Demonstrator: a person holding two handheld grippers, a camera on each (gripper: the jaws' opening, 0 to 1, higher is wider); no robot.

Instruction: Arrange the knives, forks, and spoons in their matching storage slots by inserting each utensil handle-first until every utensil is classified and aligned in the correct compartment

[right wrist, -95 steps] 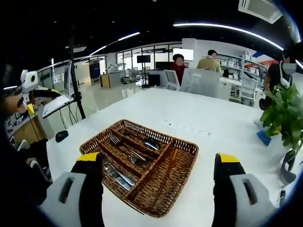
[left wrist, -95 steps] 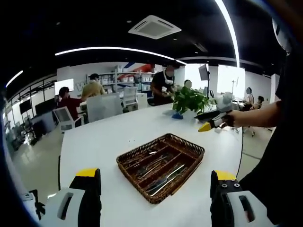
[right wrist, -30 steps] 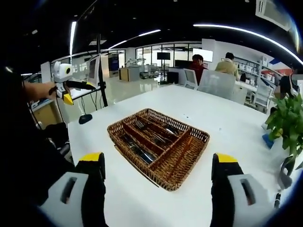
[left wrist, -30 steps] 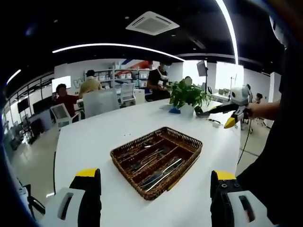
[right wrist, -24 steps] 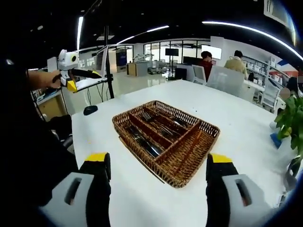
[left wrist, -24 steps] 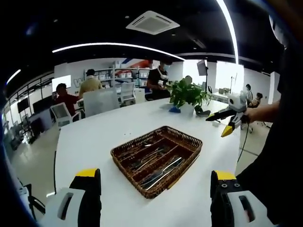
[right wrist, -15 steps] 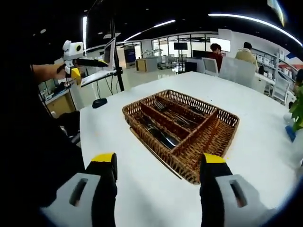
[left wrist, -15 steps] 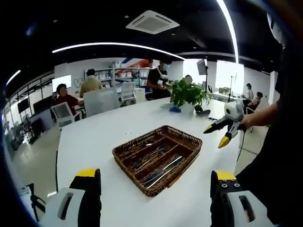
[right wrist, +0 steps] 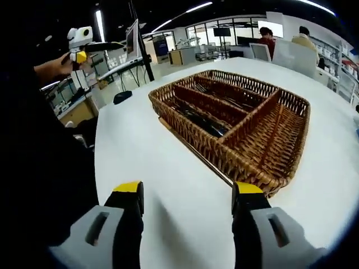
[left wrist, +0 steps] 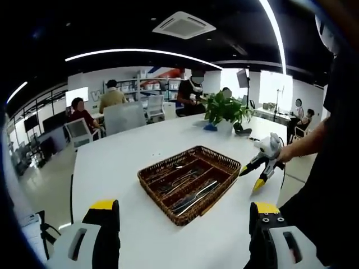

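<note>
Two sets of tongs, left [left wrist: 179,216] and right [right wrist: 188,196], gape wide and empty above the white counter [right wrist: 168,218]; cutlery [right wrist: 196,117] lies in the wicker tray [right wrist: 247,162]. Likely next: checking slots.

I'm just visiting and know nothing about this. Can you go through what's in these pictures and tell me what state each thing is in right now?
Wicker tray: flat on the white table, divided into compartments.
Utensils: lying inside the tray's long compartments.
End compartment: looks empty.
Right gripper: open, holding nothing, low by the tray's near edge.
Left gripper: open, holding nothing, back from the tray.
Potted plant: upright on the table.
</note>
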